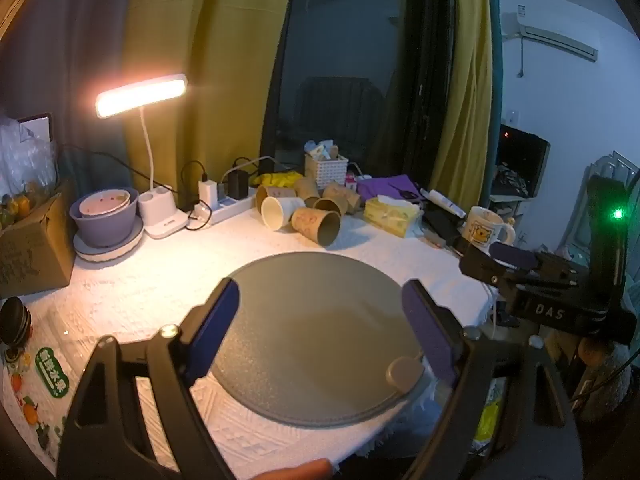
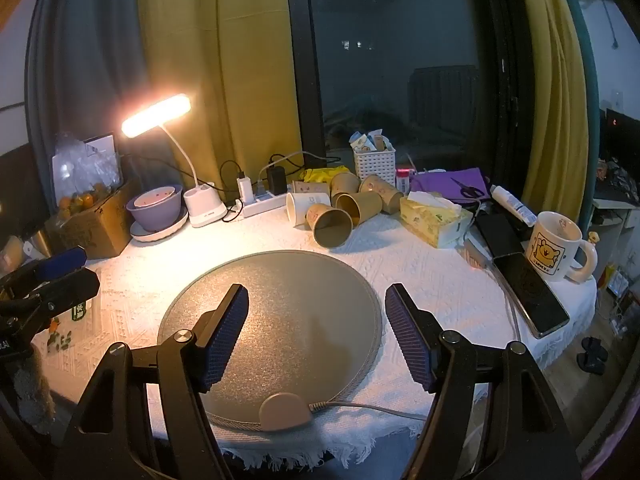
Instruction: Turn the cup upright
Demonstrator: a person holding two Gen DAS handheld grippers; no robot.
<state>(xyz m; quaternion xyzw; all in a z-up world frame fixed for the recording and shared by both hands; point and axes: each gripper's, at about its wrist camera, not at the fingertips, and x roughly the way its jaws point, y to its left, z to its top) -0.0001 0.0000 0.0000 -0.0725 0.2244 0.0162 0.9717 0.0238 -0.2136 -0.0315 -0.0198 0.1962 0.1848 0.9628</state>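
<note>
Several paper cups lie on their sides in a pile at the back of the table. The nearest brown cup (image 1: 316,226) (image 2: 330,226) has its mouth toward me. A white cup (image 1: 280,210) (image 2: 302,208) lies just left of it. My left gripper (image 1: 320,300) is open and empty, above the round grey mat (image 1: 312,332). My right gripper (image 2: 316,308) is open and empty above the same mat (image 2: 288,300). The right gripper's body shows at the right of the left wrist view (image 1: 520,272), its state unclear there.
A lit desk lamp (image 2: 156,116), purple bowl on a plate (image 2: 156,204), power strip (image 2: 260,204), tissue box (image 2: 434,216), phone (image 2: 532,292), bear mug (image 2: 556,246), white basket (image 2: 374,162) and cardboard box (image 2: 92,224) ring the mat on the white tablecloth (image 2: 420,272).
</note>
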